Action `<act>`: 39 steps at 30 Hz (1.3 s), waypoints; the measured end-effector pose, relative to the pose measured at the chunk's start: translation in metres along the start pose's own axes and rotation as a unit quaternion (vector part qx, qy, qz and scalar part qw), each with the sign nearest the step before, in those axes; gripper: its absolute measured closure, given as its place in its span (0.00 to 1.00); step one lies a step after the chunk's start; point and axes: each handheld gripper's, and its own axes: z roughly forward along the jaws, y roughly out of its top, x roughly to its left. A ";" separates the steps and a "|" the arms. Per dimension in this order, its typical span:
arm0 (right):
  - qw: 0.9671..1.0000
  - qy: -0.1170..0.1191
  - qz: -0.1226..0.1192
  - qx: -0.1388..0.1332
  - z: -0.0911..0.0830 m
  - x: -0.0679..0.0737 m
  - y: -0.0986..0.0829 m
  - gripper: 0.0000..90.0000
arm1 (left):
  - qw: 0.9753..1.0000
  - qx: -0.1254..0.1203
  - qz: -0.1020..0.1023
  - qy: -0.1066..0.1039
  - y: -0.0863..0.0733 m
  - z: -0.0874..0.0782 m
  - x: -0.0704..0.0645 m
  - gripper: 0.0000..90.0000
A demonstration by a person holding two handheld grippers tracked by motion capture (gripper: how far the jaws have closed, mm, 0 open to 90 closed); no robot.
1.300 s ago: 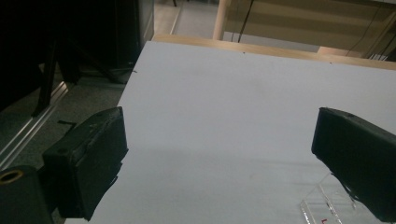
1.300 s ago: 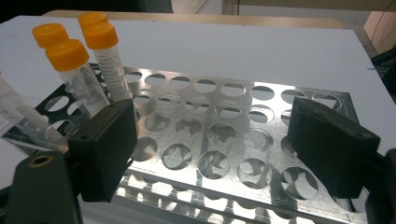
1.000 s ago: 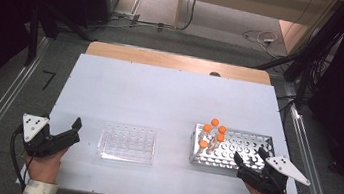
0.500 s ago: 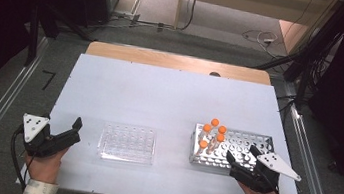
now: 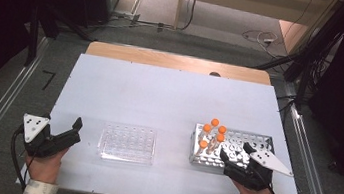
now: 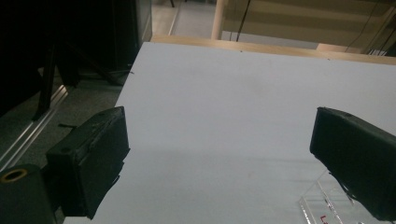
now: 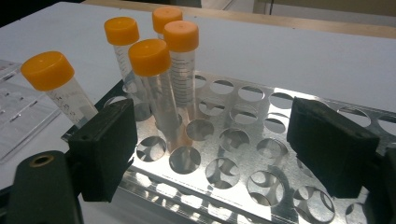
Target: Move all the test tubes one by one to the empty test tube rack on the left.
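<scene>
The right gripper (image 5: 233, 161) hangs over the near edge of the metal tube rack (image 5: 255, 140), its jaws spread wide with nothing between them. In the right gripper view (image 7: 212, 154) five orange-capped tubes (image 7: 159, 81) stand in the rack just ahead of the left-hand finger (image 7: 105, 147), one of them leaning outward behind it; the rest of the holes in front of the fingers are bare. The tubes carry printed graduation marks, too fine to read.

The left gripper (image 5: 70, 131) rests near the table's left edge, released as well, jaws parted over bare white table (image 5: 160, 95). The clear well plate (image 5: 127, 143) lies just beside its right-hand finger; in the left gripper view a corner of the plate (image 6: 322, 210) shows a small red mark I can't make out. Ahead of both pairs of fingers the tabletop runs open to the wooden far edge (image 5: 174, 61).
</scene>
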 end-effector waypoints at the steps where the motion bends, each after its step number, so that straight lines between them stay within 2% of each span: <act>1: 1.000 0.001 -0.001 0.001 0.001 0.001 0.000 0.16 | 1.000 -0.002 -0.001 0.000 0.000 0.000 0.000 0.05; 10: 1.000 0.007 -0.007 0.002 0.006 0.008 0.002 0.17 | 1.000 -0.006 -0.001 0.003 0.000 -0.001 0.000 0.05; 21: 1.000 0.017 -0.016 0.004 0.015 0.016 0.004 0.23 | 1.000 -0.004 -0.001 0.003 0.000 0.000 0.000 0.05; 28: 1.000 0.015 -0.018 0.002 0.018 0.018 0.004 0.35 | 1.000 -0.004 -0.002 0.005 0.000 0.000 0.000 0.05; 33: 1.000 0.010 -0.018 -0.001 0.021 0.018 0.004 0.49 | 1.000 -0.003 -0.001 0.006 0.000 0.000 -0.001 0.05; 39: 1.000 0.008 -0.022 0.003 0.026 0.023 0.002 0.59 | 1.000 -0.002 0.000 0.006 0.000 0.000 -0.001 0.05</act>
